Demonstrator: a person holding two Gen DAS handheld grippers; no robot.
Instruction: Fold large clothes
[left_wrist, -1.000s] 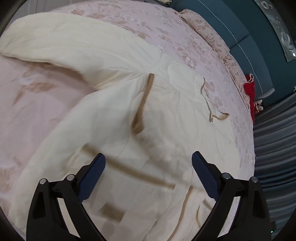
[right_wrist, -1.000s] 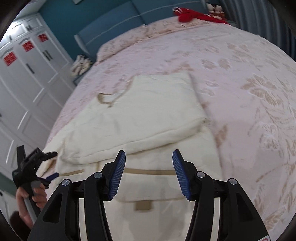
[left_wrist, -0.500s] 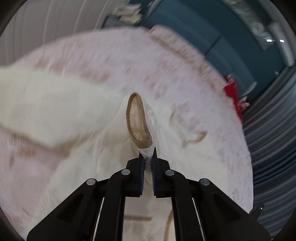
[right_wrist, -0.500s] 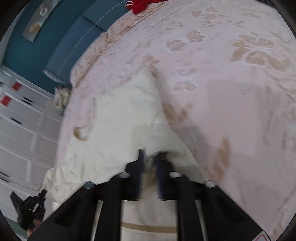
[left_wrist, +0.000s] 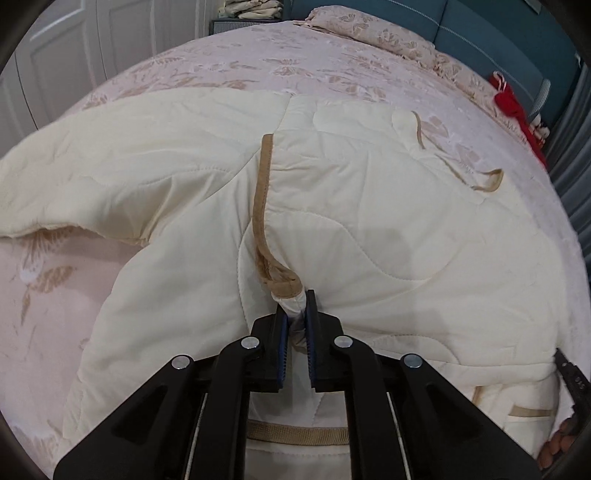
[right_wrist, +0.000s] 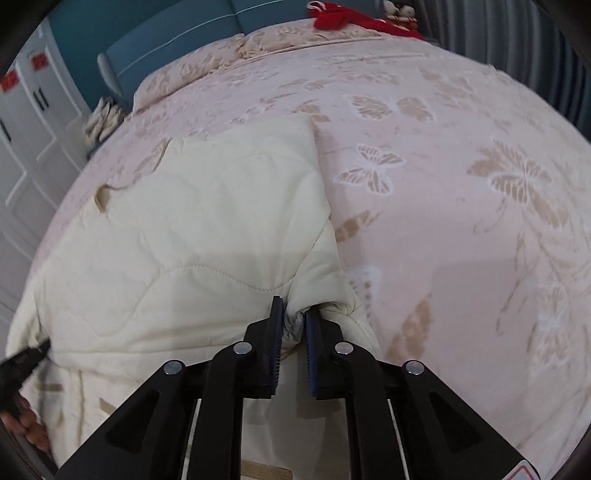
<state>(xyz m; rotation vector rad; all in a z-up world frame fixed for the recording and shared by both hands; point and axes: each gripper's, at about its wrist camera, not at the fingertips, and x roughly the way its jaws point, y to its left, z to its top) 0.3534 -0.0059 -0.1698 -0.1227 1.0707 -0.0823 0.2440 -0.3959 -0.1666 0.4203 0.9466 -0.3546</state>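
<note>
Both grippers, open a second ago, now clamp the cream quilted garment: left gripper beside tan trim, right gripper at its edge over the pink floral bedspread.

Soft, even indoor light; faint shadows fall on the cream quilted padded garment (fisheye bends and darkens every edge).

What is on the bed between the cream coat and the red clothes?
Nothing: only bare pink bedspread lies between the cream coat and the red clothes, in the right wrist view.
</note>
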